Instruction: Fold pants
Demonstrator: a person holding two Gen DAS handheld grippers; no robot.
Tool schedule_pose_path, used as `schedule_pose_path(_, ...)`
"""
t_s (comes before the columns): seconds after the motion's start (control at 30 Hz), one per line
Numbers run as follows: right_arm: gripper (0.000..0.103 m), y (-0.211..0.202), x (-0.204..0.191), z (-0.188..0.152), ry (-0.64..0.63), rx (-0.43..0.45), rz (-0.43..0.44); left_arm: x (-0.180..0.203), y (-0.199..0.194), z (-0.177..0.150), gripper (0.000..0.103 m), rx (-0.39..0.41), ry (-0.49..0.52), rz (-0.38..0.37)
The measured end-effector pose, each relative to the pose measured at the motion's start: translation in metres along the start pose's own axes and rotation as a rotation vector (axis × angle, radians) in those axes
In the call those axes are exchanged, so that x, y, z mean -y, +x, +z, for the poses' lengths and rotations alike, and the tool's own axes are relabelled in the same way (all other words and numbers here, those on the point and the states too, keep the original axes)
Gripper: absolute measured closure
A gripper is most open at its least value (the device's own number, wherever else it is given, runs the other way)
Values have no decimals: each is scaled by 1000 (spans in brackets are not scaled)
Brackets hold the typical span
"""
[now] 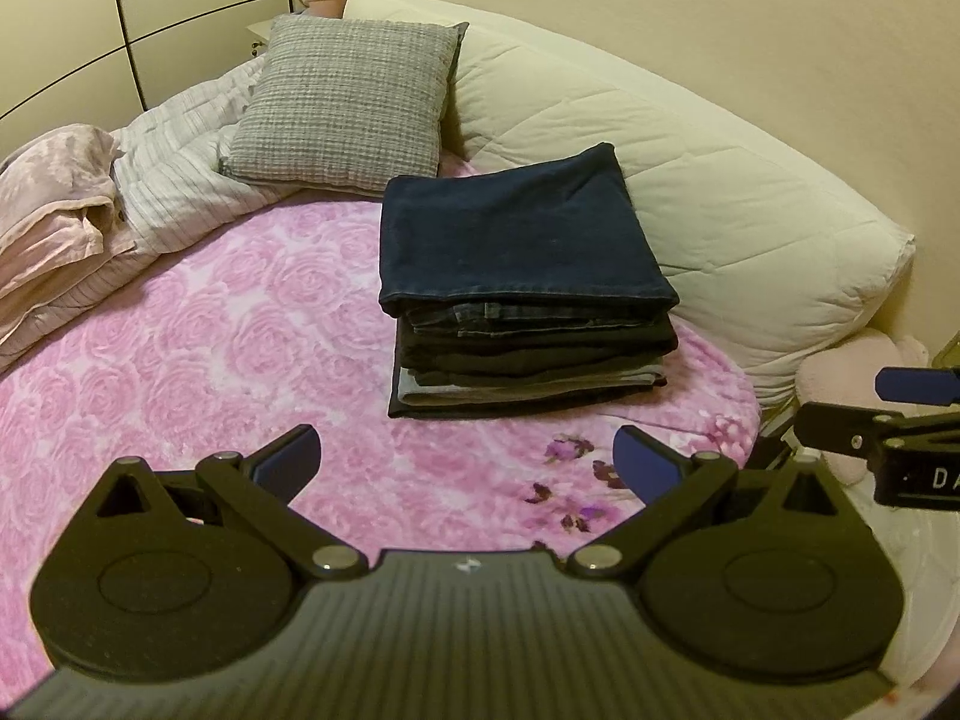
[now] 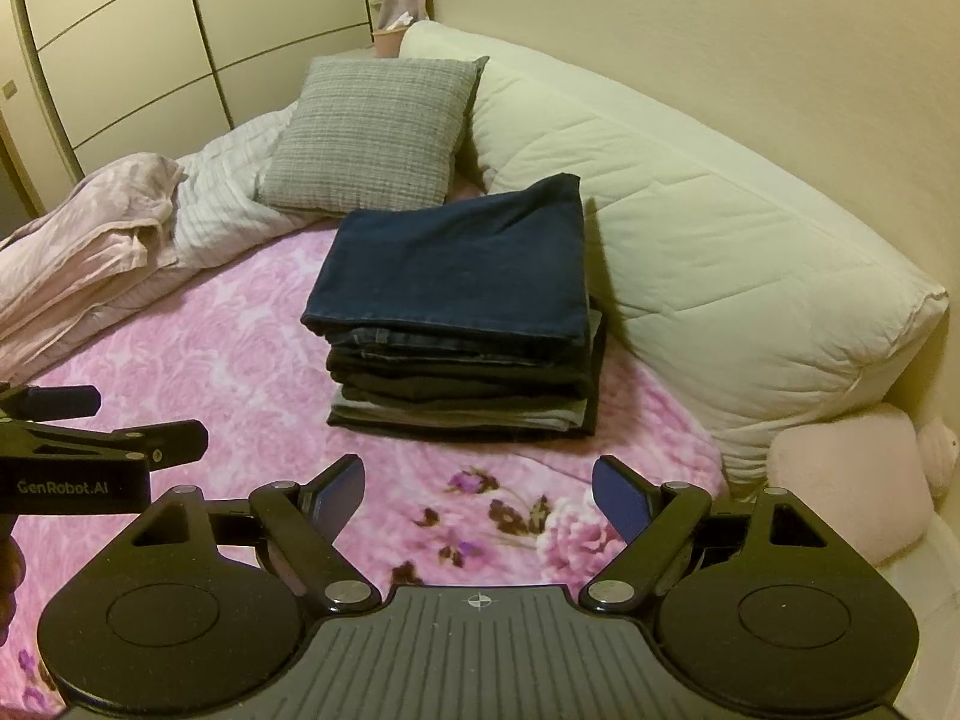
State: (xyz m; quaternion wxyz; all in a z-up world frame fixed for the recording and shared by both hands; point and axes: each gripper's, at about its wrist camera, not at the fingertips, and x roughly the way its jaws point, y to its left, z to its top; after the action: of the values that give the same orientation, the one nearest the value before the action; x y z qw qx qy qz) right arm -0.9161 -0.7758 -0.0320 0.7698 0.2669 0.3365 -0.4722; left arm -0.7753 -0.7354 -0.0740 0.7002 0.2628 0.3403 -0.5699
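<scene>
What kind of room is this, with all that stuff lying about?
Most likely a bedroom: a bed under a pink rose blanket, a grey pillow, a rumpled striped duvet, and wardrobe doors behind. Folded pants sit stacked on the bed.

Left gripper, right gripper: jaws apart.

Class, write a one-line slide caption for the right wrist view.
Open right gripper faces a stack of folded pants on a pink floral blanket.
</scene>
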Motion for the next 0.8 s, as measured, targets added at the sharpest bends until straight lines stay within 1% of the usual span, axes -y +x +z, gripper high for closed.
schedule_pose_path(0.8,23,-3,2,1,6,0,-7,7,-3,-1,1,4,18,-8)
